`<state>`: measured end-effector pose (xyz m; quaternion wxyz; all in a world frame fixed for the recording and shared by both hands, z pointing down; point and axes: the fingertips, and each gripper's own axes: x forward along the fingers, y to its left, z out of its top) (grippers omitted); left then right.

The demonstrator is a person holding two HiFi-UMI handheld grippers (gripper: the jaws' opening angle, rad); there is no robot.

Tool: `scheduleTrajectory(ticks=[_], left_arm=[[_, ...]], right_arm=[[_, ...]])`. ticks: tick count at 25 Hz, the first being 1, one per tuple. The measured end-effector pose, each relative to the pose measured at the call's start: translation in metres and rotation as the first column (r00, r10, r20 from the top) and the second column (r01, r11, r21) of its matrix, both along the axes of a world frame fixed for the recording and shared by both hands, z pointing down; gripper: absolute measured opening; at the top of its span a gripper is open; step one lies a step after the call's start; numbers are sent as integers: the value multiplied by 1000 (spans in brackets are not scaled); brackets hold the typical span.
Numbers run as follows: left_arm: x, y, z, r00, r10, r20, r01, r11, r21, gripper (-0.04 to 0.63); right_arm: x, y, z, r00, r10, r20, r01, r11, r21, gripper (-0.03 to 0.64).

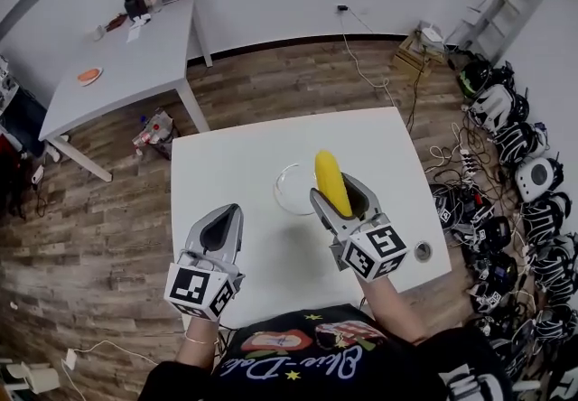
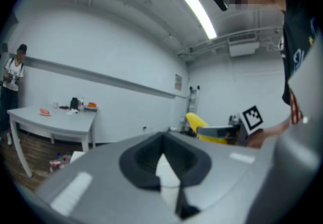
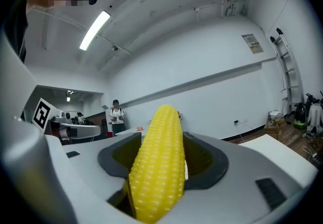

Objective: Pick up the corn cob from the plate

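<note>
Over the plate [image 1: 278, 192] rim, right claw [image 1: 336, 190] pinches the corn cob [image 1: 330, 175], tip pointing away; left claw [image 1: 233, 209] closed.

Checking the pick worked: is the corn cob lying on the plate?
No, the jaws of the right gripper clamp the corn cob, held off the plate.

On the table [image 1: 226, 164] the plate [image 1: 287, 194] lies left of the corn cob [image 1: 331, 181] in the right tool [image 1: 340, 193].
</note>
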<state>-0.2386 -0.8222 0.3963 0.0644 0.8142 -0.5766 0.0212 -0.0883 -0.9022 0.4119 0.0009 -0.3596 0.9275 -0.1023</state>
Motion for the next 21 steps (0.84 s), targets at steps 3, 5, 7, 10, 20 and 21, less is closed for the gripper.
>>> scheduleTrajectory(ticks=[3, 5, 7, 10, 20, 21], left_arm=[[6, 2, 3, 1000, 10, 7, -10, 1000, -10, -2], [8, 2, 3, 1000, 14, 9, -14, 1000, -9, -3], [8, 2, 3, 1000, 15, 13, -15, 1000, -7, -3], [7, 2, 7, 1000, 10, 22, -10, 1000, -18, -3], [3, 6, 19, 999, 2, 37, 0, 999, -44, -2], [2, 6, 21, 999, 2, 39, 0, 999, -46, -2]], right_arm=[[7, 5, 5, 1000, 11, -7, -11, 1000, -25, 270], [10, 7, 8, 1000, 16, -4, -17, 999, -41, 270], [10, 7, 9, 1000, 14, 8, -13, 998, -63, 270], [8, 9, 9, 1000, -6, 18, 7, 996, -86, 270], [5, 15, 6, 1000, -19, 0, 19, 997, -76, 270], [5, 15, 7, 1000, -16, 0, 16, 997, -79, 270]])
